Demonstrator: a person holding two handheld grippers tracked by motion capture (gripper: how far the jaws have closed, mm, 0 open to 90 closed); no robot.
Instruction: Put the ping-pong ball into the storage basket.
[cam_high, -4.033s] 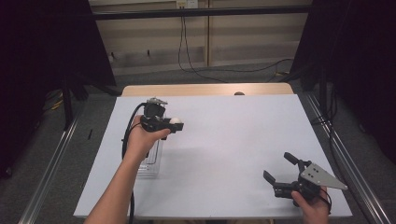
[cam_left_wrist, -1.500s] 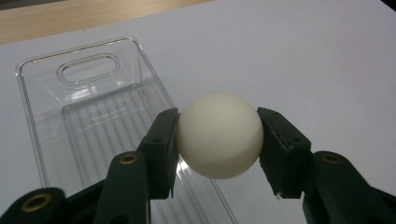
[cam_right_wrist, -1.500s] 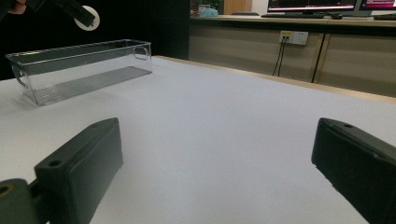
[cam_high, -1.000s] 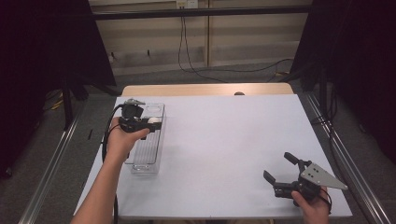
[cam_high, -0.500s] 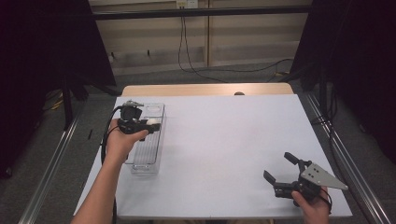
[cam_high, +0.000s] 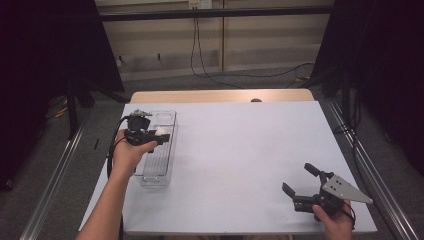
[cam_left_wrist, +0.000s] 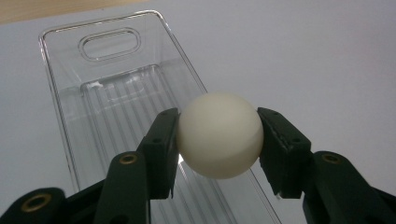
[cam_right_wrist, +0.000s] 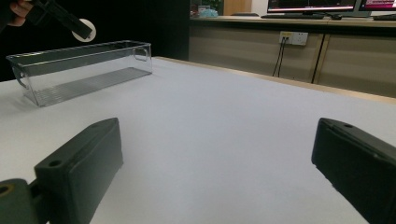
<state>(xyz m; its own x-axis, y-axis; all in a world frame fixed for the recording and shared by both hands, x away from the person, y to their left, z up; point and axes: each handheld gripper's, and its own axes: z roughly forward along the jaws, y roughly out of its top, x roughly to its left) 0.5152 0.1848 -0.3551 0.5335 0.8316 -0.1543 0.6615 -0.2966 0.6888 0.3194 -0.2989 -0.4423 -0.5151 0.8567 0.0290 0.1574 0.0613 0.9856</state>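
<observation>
Care now falls to your left claw (cam_left_wrist: 217, 140), pinching the cream-white round ball (cam_left_wrist: 219, 134) just above the clear plastic oblong bin (cam_high: 159, 145): lower it inside before letting go, while your right claw (cam_high: 300, 185) rests spread above the white surface (cam_high: 240, 150).

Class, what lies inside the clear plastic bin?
The clear bin shows a bare ribbed floor. The white ball, clamped by the left hand-held gripper, hides part of it.

I see the white table (cam_high: 240, 150) from high above, looking forward and down. My left gripper view looks closely down into the clear bin (cam_left_wrist: 112, 98); my right gripper view looks low across the table toward this same bin.
</observation>
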